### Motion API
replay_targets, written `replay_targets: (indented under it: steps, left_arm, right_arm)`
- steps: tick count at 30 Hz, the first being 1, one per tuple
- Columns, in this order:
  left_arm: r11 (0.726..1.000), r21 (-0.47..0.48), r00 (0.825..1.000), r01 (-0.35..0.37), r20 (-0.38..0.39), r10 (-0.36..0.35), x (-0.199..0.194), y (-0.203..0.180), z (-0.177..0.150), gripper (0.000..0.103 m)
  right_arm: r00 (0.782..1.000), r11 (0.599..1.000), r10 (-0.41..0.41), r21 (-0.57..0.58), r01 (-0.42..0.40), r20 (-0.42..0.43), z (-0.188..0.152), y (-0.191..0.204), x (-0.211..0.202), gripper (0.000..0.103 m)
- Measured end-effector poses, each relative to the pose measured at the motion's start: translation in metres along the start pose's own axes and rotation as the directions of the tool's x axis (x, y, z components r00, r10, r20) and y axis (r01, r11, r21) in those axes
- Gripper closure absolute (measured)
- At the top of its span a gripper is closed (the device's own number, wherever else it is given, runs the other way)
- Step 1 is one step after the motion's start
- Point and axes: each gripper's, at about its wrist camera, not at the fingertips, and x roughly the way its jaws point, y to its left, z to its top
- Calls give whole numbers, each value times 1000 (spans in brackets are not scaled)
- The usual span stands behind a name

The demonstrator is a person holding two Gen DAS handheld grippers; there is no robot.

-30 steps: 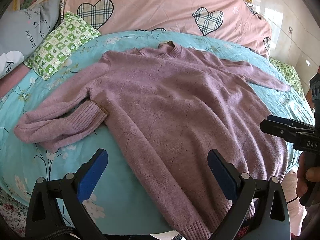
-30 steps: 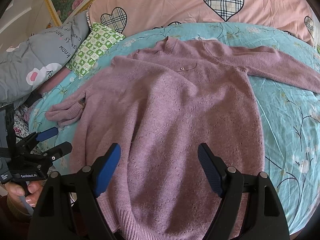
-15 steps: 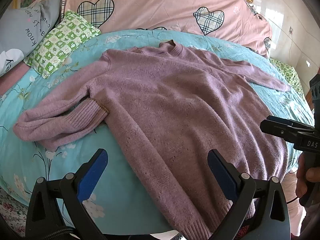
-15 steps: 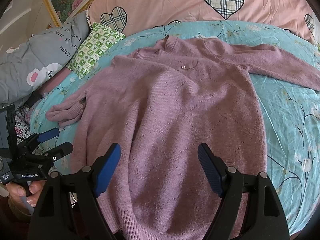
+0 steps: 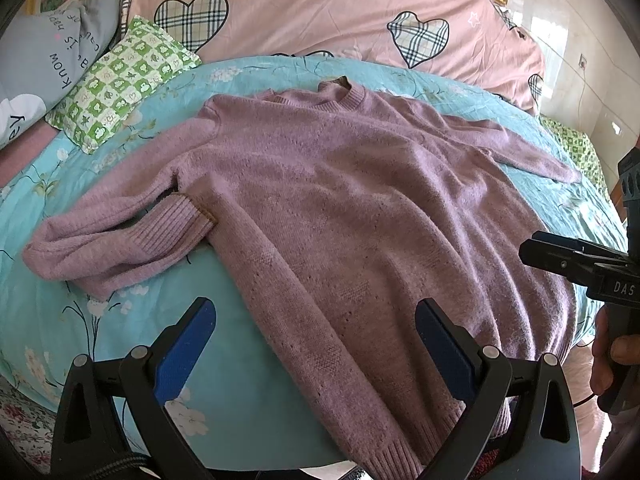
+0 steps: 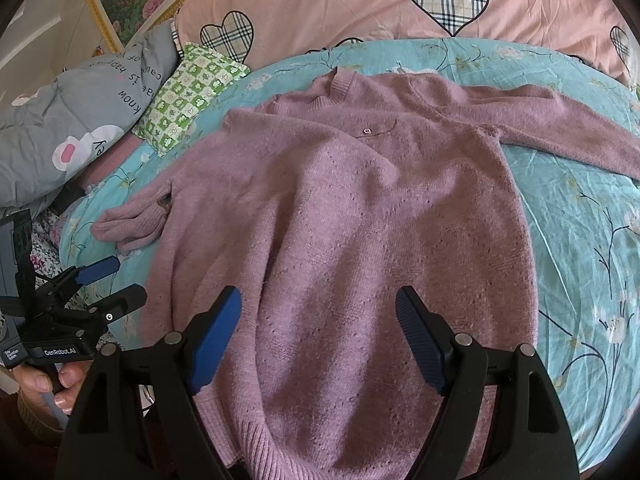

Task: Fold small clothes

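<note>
While I hold both tools over the near edge of the bed, the mauve sweater (image 5: 360,216) lies spread flat on the turquoise floral sheet (image 5: 52,280), neck toward the pillows and hem toward me, its ribbed hem hanging a little over the bed's edge. My left gripper (image 5: 316,344) hovers above the lower left part of the sweater with its blue pads spread wide and nothing between them. My right gripper (image 6: 320,332) hangs over the lower middle of the garment, jaws equally wide apart and gripping nothing. One sleeve (image 5: 116,244) is doubled back on itself at the left, its ribbed cuff lying against the sweater's side; the other sleeve (image 6: 560,128) stretches straight out to the right across the sheet. Near the collar a small button (image 6: 367,131) shows. Beyond the neck lie a green checked pillow (image 5: 120,80), a grey printed pillow (image 6: 80,112) and a pink quilt with plaid hearts (image 5: 340,12).
</note>
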Motion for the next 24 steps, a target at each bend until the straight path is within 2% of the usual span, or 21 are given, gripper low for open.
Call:
replay_targets:
  steps: [8, 12, 16, 21, 24]
  left_arm:
    - [1000, -5, 1000, 9, -8, -9, 3, 2, 2, 3]
    - [1000, -3, 1000, 6, -8, -6, 4, 3, 4, 3]
    - [1000, -7, 1000, -2, -16, 2, 8, 11, 10, 3]
    - [1000, -15, 1000, -8, -22, 8, 14, 23, 20, 3]
    - [1000, -16, 1000, -7, -21, 6, 17, 31, 31, 3]
  right_arm:
    - [1000, 1000, 4, -4, -3, 9, -1, 1, 1, 23]
    - [1000, 1000, 1, -6, -1, -30, 4, 0, 5, 23]
    - [1000, 1000, 21, -14, -21, -4, 16, -3, 7, 23]
    - [997, 997, 76, 31, -76, -6, 32, -14, 12, 23]
    - [997, 997, 74, 24, -74, -5, 45, -19, 15, 23]
